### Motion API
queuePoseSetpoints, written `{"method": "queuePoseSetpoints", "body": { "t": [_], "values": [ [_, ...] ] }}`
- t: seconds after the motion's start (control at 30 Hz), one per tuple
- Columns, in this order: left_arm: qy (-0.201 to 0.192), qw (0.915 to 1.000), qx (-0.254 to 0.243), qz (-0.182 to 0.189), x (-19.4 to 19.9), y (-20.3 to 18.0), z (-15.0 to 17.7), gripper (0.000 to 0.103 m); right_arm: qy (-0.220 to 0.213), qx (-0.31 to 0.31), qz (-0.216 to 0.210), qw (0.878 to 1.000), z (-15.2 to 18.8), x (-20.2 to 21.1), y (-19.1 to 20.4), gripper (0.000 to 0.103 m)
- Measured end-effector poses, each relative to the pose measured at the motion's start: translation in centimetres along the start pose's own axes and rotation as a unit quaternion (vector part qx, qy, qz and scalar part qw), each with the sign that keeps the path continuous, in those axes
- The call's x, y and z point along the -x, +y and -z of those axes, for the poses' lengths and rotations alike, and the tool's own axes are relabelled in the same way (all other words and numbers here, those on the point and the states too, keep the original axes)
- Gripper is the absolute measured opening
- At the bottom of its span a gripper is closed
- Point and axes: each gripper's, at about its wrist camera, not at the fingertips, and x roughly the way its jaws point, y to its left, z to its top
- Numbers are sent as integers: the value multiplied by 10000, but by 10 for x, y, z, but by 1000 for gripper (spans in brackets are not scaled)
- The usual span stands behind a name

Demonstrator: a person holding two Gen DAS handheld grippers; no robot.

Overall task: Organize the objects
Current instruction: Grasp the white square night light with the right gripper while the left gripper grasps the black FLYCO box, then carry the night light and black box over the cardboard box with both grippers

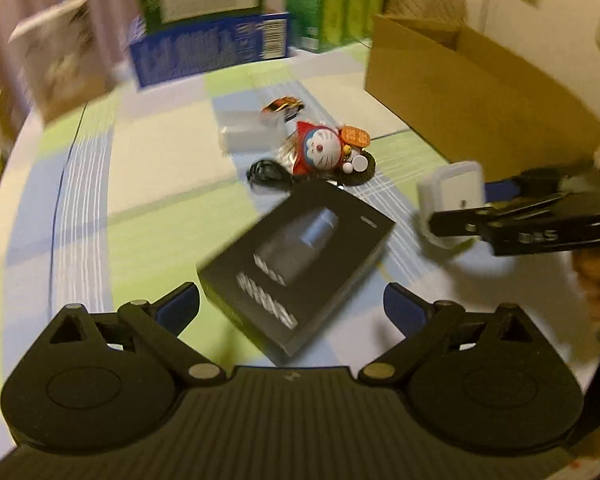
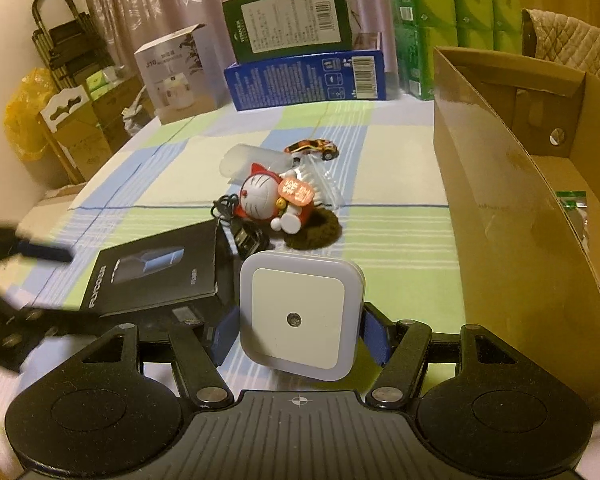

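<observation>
Gripping a white night light (image 2: 300, 320), right hand-held gripper (image 2: 298, 330), left hand-held gripper (image 1: 292, 304) wide, black box (image 2: 160, 276) lettering blurred.

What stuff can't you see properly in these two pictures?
- Left wrist view: the white writing on the black box is smeared by motion blur.
- Right wrist view: the left gripper is a blur, cut off by the left edge.
- Right wrist view: the cardboard box wall hides most of what's inside.
- Right wrist view: the night light hides the table behind it.

Checked cloth surface (image 2: 400, 248) carries: black box (image 2: 156, 276), cat figure (image 2: 268, 200), toy car (image 2: 312, 148), brown ring (image 2: 316, 232), cardboard box (image 2: 496, 200), stacked boxes (image 2: 304, 76) at the far edge.
</observation>
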Motion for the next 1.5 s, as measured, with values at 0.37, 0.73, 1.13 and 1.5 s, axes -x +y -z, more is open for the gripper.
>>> {"method": "queuePoseSetpoints", "body": {
  "t": [0.37,0.73,1.13,1.5],
  "values": [
    [1080,9843,-1340,393,-69,-9,-38,92,110,65,61,9999,11,4,6,62],
    [1623,9844,-321,593,-49,-19,-28,78,214,-89,45,9997,26,16,3,62],
    [1488,9885,-204,159,-60,-41,-37,77,306,-225,133,9992,40,33,-4,62],
    [1219,9897,747,19,-4,-47,-11,77,196,-289,53,9994,53,76,2,62]
  ]
}}
